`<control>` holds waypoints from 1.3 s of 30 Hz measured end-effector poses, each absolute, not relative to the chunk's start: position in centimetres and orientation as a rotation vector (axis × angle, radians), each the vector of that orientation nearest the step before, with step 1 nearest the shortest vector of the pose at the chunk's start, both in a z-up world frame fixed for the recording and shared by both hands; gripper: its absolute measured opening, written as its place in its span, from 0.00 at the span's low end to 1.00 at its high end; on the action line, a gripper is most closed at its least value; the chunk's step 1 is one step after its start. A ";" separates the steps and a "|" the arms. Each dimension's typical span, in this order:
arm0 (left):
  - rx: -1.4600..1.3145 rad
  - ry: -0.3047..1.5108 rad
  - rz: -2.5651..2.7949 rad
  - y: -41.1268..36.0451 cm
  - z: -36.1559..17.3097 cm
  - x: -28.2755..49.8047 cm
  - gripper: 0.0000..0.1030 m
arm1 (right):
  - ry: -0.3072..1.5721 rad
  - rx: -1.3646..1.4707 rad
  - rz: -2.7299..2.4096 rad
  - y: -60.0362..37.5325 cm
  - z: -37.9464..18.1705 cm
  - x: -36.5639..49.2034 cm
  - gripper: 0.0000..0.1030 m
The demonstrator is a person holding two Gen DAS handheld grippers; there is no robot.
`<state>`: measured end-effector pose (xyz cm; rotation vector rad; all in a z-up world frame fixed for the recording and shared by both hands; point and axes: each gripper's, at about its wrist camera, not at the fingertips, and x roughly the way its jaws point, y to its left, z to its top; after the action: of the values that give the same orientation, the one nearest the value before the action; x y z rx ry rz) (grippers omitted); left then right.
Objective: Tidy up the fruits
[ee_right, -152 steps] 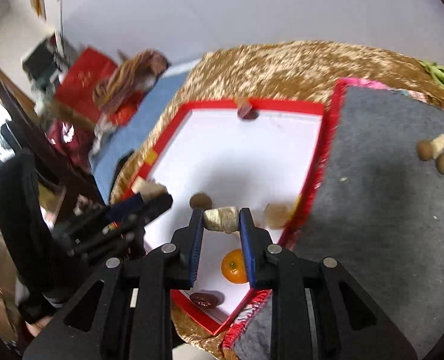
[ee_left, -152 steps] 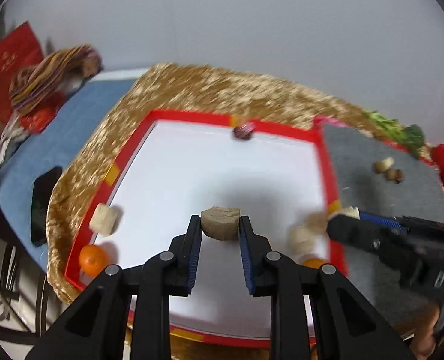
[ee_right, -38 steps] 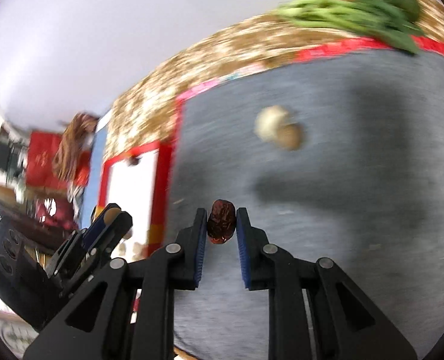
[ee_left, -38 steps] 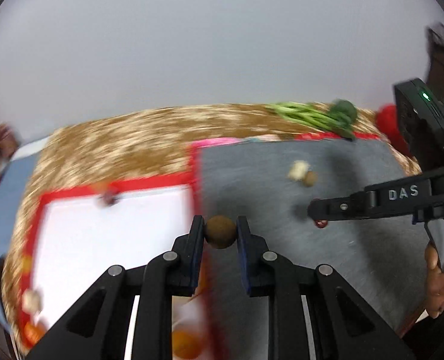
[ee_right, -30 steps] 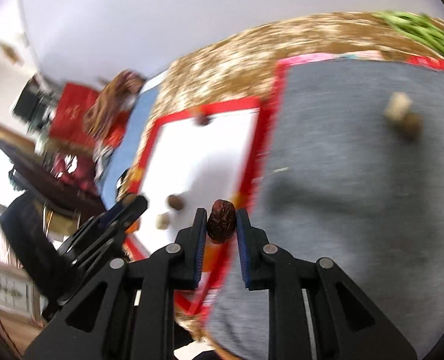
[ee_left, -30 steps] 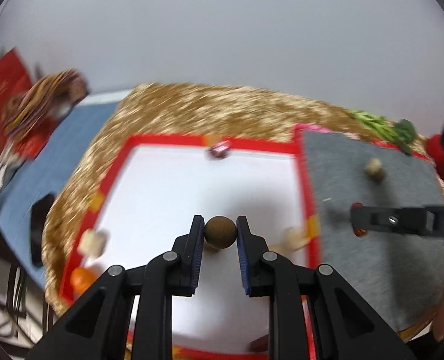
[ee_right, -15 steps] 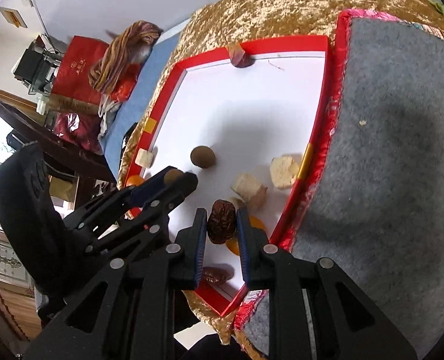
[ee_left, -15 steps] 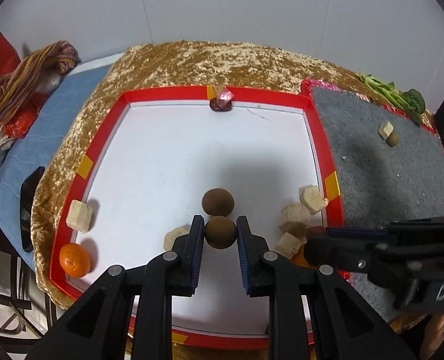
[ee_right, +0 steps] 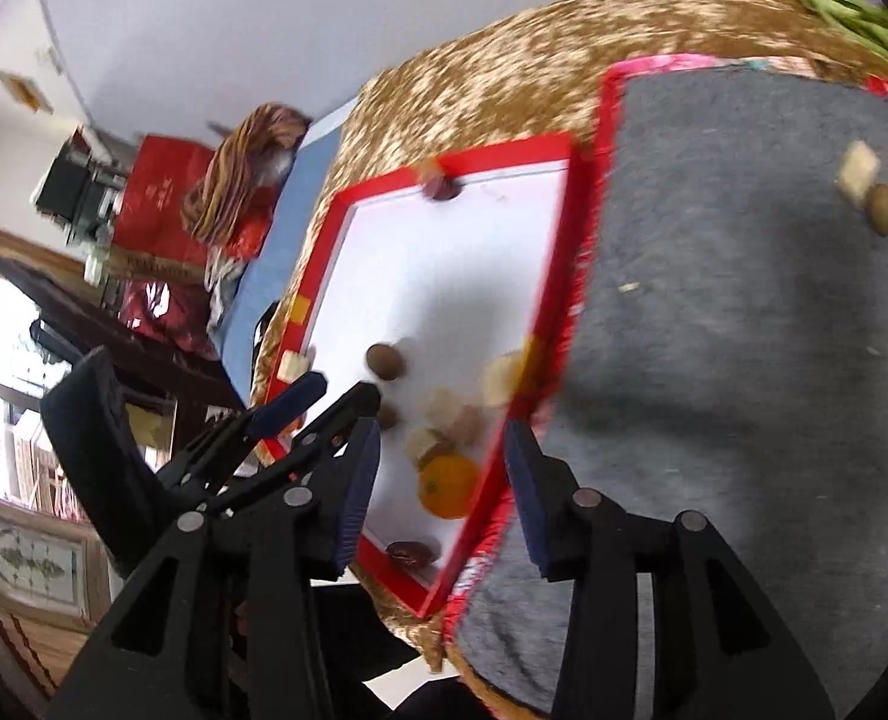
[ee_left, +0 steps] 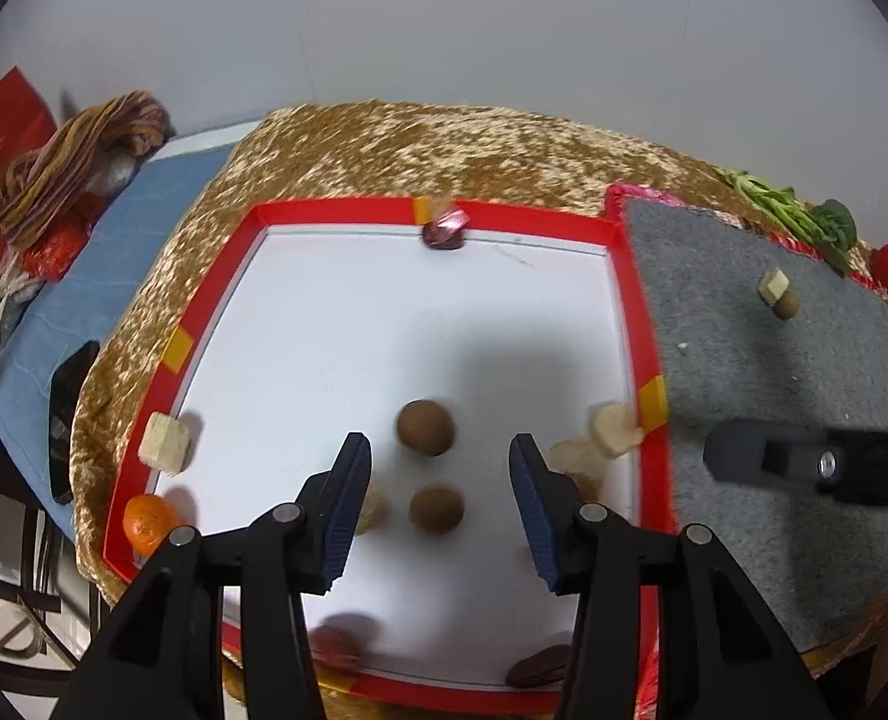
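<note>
Black left gripper [ee_left: 438, 492] and right gripper [ee_right: 441, 474] both gape wide, empty. Below, the red-rimmed tray [ee_left: 210, 294] holds most fruit; beyond, 2 pieces [ee_left: 779, 294] remain on the grey mat [ee_left: 774, 396].

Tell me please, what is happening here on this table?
A person works two handheld grippers, sorting fruit and food pieces between a grey mat and a red-rimmed white tray. Both the left gripper and right gripper are open and empty over the tray. Two brown round fruits lie in the tray; one more waits on the mat beside a pale cube.
</note>
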<state>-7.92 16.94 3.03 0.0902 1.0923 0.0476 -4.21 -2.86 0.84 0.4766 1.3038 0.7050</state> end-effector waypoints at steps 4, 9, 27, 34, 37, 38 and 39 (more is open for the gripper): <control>0.118 1.074 0.008 14.7 3.2 -7.8 0.48 | 1.296 0.517 0.644 -5.6 0.8 -3.6 0.44; 0.166 1.039 -0.076 11.2 3.5 -8.0 0.50 | 1.270 0.614 0.528 -10.9 0.9 -2.7 0.44; 0.157 0.962 -0.271 -1.8 -0.1 0.7 0.53 | 1.183 0.857 0.131 -25.1 -0.3 -1.9 0.47; 0.129 0.931 -0.361 -3.9 -1.3 3.2 0.53 | 1.187 0.839 0.147 -23.9 -0.1 -1.3 0.47; 0.138 0.977 -0.410 -4.0 -2.5 3.6 0.41 | 1.193 0.822 0.148 -23.2 -0.3 -1.1 0.47; 0.133 0.986 -0.443 -3.9 -2.6 3.4 0.35 | 1.195 0.820 0.147 -23.1 -0.4 -0.9 0.47; 0.144 0.995 -0.459 -3.7 -2.6 3.1 0.28 | 1.195 0.822 0.147 -23.0 -0.4 -0.8 0.47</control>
<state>3.06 -3.72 -2.60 0.1437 0.9954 -0.4590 -0.80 -23.00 -0.43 0.8216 1.1947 0.1469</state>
